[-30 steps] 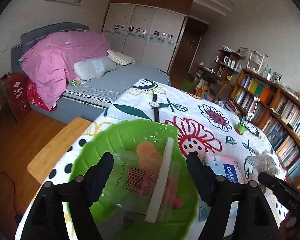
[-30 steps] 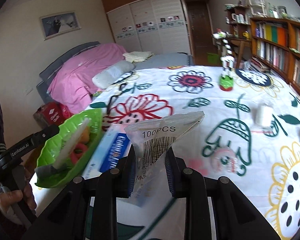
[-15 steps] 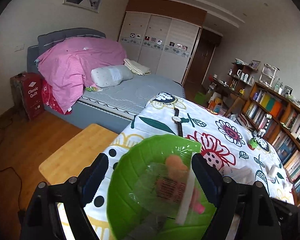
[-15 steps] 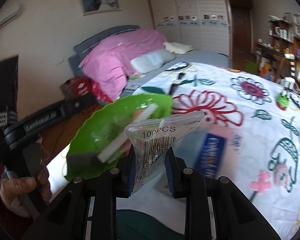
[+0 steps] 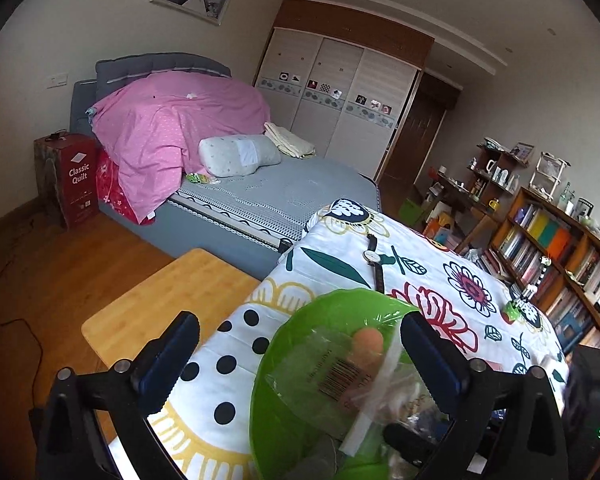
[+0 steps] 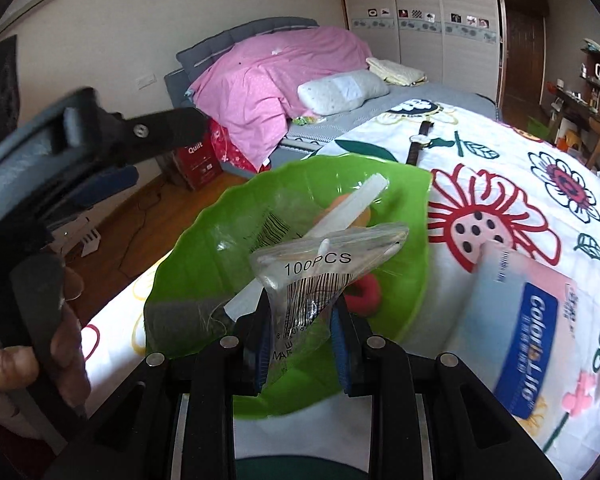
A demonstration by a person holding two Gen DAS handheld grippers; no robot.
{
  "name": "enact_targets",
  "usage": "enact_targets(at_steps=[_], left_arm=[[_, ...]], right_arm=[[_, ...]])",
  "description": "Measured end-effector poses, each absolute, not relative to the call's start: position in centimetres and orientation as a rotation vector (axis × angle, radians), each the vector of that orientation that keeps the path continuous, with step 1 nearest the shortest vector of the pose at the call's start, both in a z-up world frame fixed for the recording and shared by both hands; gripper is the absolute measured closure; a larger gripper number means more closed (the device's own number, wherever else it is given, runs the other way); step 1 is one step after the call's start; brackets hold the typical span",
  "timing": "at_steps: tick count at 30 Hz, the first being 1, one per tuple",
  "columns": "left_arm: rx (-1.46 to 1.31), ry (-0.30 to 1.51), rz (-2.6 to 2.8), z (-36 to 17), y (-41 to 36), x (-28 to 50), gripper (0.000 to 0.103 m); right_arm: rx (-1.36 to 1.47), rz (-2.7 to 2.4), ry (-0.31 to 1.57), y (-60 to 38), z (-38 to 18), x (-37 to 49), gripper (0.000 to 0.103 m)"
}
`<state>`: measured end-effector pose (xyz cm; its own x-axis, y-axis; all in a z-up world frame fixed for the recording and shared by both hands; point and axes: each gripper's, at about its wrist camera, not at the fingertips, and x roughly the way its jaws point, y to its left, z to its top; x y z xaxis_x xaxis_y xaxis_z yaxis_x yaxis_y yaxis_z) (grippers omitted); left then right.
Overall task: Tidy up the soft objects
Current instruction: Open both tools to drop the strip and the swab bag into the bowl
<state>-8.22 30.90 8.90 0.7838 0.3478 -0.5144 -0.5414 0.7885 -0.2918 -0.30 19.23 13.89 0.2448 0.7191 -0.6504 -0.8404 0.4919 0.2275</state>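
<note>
We see a tabletop (image 5: 340, 232) covered by a white cloth printed with flowers, leaves and black dots. On it near the close edge sits a green leaf-shaped bowl (image 6: 204, 248). A wristwatch (image 6: 418, 140) lies flat beyond the bowl, toward the far end. Just beside the bowl lies a pink and blue tissue pack (image 6: 536, 340). A small green figure (image 5: 512, 312) stands farther along the cloth.

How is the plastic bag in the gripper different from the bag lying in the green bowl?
The 100PCS bag is pinched upright in the right hand-held gripper; the other bag lies flat inside the green bowl, with nothing gripping it. A white stick lies across the bowl's bag, none on the held one. Both are clear plastic with barcodes.
</note>
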Motion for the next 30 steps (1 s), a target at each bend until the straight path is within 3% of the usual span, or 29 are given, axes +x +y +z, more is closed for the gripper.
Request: enact_targets(at_steps=[11,12,13,15,30], left_arm=[[-0.448,0.474,0.476,8.8,30.7,-8.0,0.0],[-0.449,0.473,0.474,8.8,30.6,-8.1,0.0],[-0.448,0.472,0.473,8.8,30.6,-8.1,0.0],[-0.448,0.472,0.472,8.9,30.5,-8.2,0.0],[-0.479,0.483,0.455,9.0,30.1,-8.2,0.0]], right_arm=[[-0.136,1.107,0.808,20.0,13.3,0.5,0.074],[-0.122,1.115,0.807,19.7,13.3,0.6,0.07],[-0.108,1.121,0.801,19.5,13.4,0.6,0.055],[-0.076,1.124,0.782,18.8,13.9,0.5,0.043],[-0.03,1.078,0.71,16.3,15.1,0.6,0.043]])
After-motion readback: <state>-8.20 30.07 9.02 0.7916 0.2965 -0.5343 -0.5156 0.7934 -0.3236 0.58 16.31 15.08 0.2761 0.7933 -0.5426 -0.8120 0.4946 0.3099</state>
